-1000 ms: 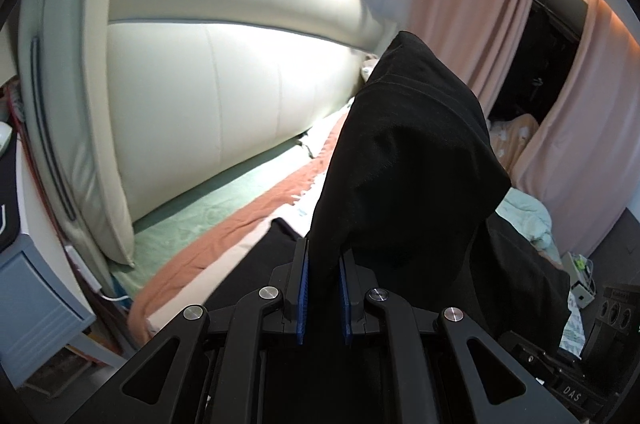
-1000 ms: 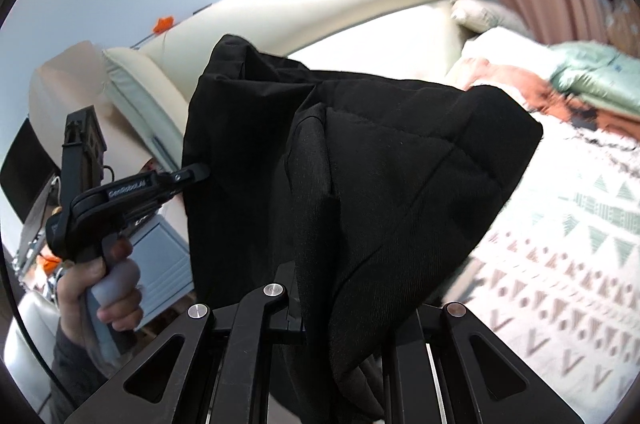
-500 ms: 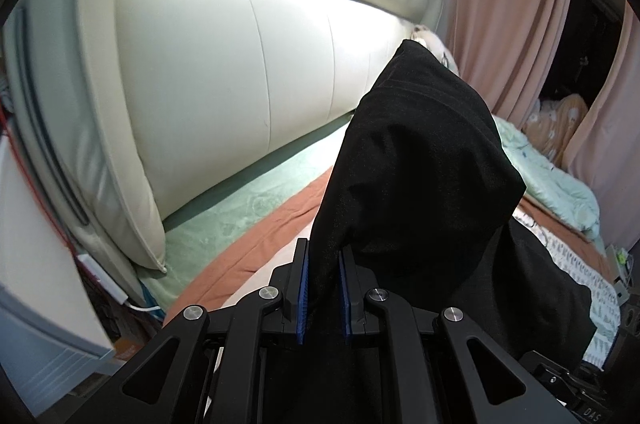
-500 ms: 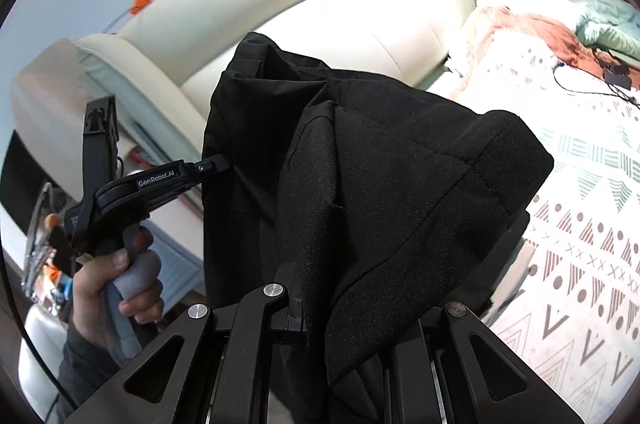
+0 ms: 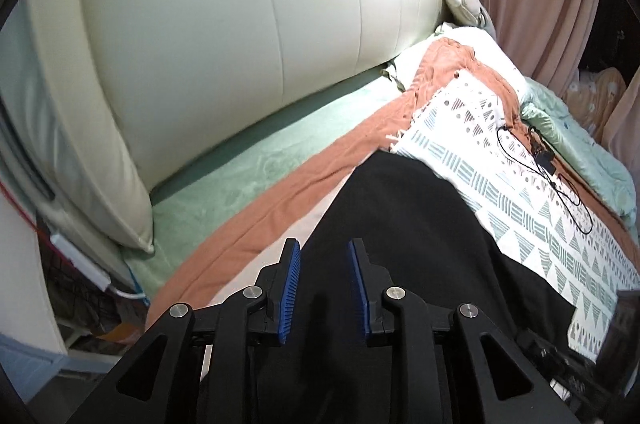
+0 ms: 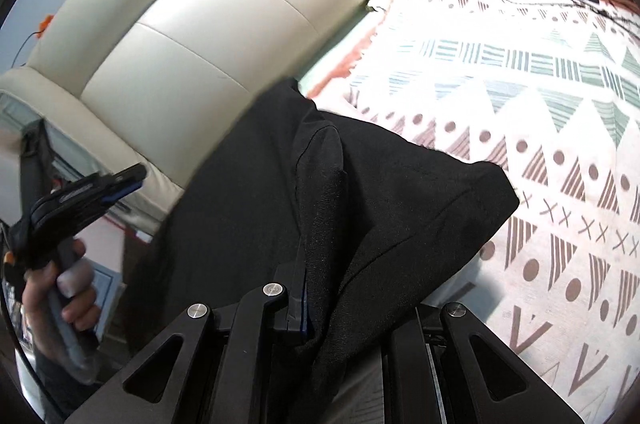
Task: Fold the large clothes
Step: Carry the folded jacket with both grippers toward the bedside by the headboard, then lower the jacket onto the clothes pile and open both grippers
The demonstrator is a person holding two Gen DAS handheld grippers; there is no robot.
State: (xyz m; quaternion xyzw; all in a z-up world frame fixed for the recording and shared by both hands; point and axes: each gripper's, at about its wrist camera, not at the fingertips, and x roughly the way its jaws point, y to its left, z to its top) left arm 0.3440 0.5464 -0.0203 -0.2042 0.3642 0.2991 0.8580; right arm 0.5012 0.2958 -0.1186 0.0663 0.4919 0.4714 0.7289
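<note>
The left gripper (image 5: 324, 284) is released, its blue pads (image 5: 291, 284) spread apart with nothing between them; the black garment (image 5: 408, 236) lies just below and ahead of it on the bed. To its left runs a rust-orange blanket edge (image 5: 280, 200), then green sheet (image 5: 240, 168) up to the cream headboard (image 5: 224, 24). The right gripper (image 6: 344, 308) is clenched on a raised fold of the black garment (image 6: 380, 208), with open patterned blanket (image 6: 540, 104) ahead and to its right.
</note>
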